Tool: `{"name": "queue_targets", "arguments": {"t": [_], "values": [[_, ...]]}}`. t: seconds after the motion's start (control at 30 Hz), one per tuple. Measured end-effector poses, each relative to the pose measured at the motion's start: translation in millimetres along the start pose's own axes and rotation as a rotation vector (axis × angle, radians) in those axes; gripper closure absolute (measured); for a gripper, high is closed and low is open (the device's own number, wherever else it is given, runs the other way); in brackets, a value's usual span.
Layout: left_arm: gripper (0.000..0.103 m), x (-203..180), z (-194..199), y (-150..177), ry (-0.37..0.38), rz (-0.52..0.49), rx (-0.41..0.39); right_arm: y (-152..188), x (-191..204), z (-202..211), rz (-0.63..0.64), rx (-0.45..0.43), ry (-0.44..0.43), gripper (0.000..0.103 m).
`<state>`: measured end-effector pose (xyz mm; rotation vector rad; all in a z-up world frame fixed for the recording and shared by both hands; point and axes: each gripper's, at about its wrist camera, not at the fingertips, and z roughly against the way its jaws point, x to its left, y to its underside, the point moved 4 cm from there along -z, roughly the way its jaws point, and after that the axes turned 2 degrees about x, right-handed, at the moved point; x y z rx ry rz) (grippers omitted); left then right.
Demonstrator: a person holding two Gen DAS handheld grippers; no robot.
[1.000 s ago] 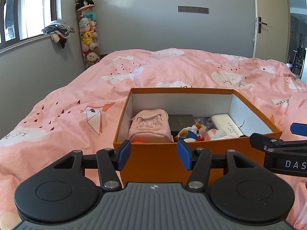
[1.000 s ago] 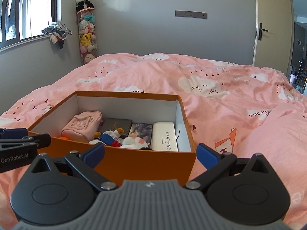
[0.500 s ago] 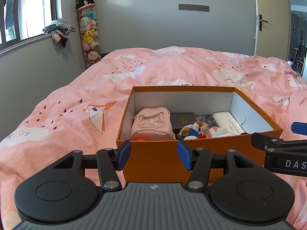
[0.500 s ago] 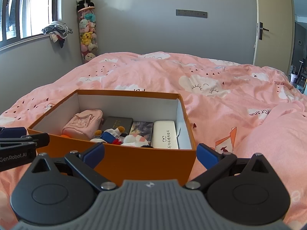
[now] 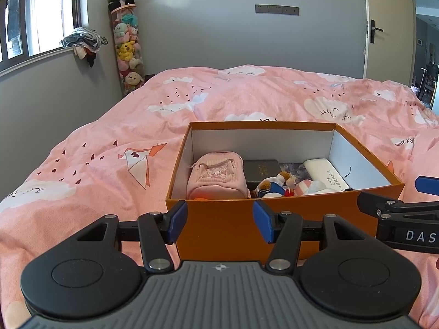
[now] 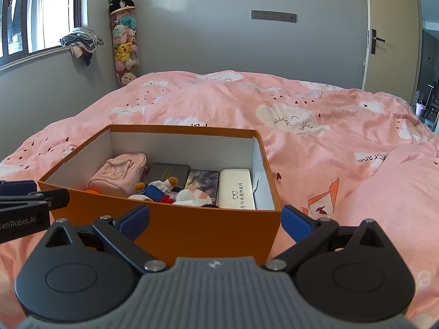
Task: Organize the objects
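An open orange box [image 5: 274, 227] [image 6: 192, 233] sits on the pink bed. Inside lie a pink pouch [image 5: 216, 175] [image 6: 118, 174], a dark book [image 5: 260, 167] [image 6: 167, 171], a patterned booklet [image 6: 203, 181], a white glasses case [image 5: 326, 175] [image 6: 236, 192] and small plush socks and toys [image 5: 282, 185] [image 6: 167, 190]. My left gripper [image 5: 219, 219] is open and empty, just in front of the box's near wall. My right gripper [image 6: 215, 218] is open wide and empty, in front of the box's near right corner.
The pink quilt [image 5: 96, 170] covers the whole bed, with a raised fold at the right [image 6: 397, 192]. A tube of plush toys [image 5: 127, 46] stands in the far left corner. A door [image 5: 387, 27] is at the far right. Clothes [image 5: 82, 41] lie on the window sill.
Both grippers have drawn back and risen a little from the box, so more of its inside shows. The jaws have kept their openings.
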<state>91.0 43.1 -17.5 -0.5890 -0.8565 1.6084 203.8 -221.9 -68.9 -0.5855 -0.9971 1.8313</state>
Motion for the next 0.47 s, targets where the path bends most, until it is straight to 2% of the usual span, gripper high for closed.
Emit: {"name": "queue_targets", "arguments": {"t": [0.47], "values": [[0.038, -1.9, 0.5, 1.2, 0.002, -0.004, 0.004, 3.5, -0.1, -2.4, -0.003, 0.012, 0.001, 0.001]]}}
